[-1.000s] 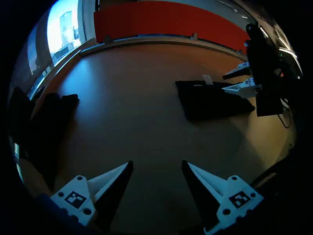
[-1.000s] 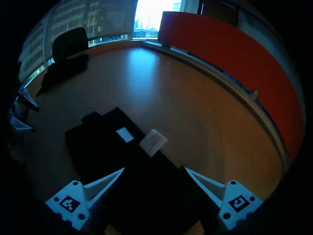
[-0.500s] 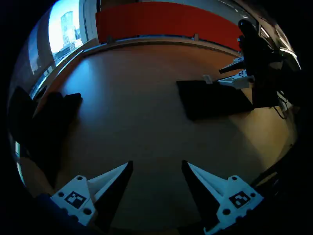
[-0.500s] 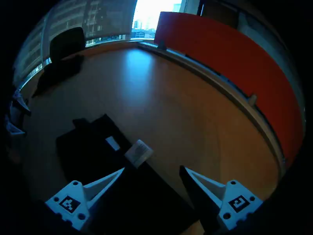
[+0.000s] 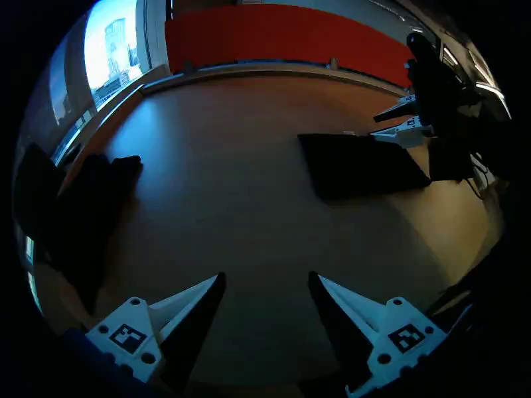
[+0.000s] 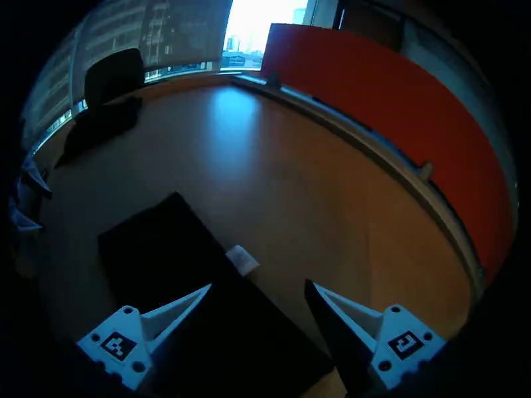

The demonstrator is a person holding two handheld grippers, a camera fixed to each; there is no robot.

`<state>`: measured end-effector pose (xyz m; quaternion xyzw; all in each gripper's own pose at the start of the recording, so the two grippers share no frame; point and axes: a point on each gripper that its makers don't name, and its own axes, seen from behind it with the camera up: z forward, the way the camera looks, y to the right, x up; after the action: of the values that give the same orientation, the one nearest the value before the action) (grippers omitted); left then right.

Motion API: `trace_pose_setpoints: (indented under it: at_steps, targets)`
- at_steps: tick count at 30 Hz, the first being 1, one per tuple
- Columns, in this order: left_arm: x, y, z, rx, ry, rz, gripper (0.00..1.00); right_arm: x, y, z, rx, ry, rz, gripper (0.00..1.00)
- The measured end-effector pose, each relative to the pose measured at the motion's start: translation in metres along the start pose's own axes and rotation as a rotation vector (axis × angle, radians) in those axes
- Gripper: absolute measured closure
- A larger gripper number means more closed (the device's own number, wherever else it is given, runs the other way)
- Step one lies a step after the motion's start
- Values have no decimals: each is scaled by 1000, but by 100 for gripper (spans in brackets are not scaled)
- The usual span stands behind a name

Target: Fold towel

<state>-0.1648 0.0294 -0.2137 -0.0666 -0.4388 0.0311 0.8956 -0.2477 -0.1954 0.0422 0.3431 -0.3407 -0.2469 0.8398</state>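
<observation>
A dark towel (image 5: 358,164) lies folded flat as a rectangle on the wooden table, far right in the left gripper view. In the right gripper view the same towel (image 6: 179,265) spreads just ahead of my right gripper (image 6: 259,302), with a small white tag (image 6: 242,259) sticking out at its right edge. My right gripper is open, its fingers over the towel's near end, nothing pinched. My left gripper (image 5: 265,292) is open over bare table, far from the towel. The right gripper (image 5: 405,129) also appears in the left gripper view beside the towel's far end.
A red partition (image 5: 285,33) runs along the table's far edge. A dark office chair (image 6: 113,73) and a dark heap (image 5: 86,199) sit at the table's window side. A dark sleeve (image 5: 441,93) holds the right gripper. Wide bare wood lies between the two grippers.
The towel's top layer has been laid flat, hiding the inner label; only the outer tag shows now. The right gripper drew back slightly. The left gripper stayed still.
</observation>
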Motion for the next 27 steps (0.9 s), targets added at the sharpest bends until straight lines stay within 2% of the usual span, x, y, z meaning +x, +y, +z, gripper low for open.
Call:
trace_pose_setpoints:
  at_steps: [17, 27]
  targets:
    - [0, 3, -4, -2, 10, 7, 8, -45, -9, -46, -16, -7, 64, 2]
    - [-1, 3, -7, -3, 14, 15, 8, -68, -10, -67, -29, -12, 84, 2]
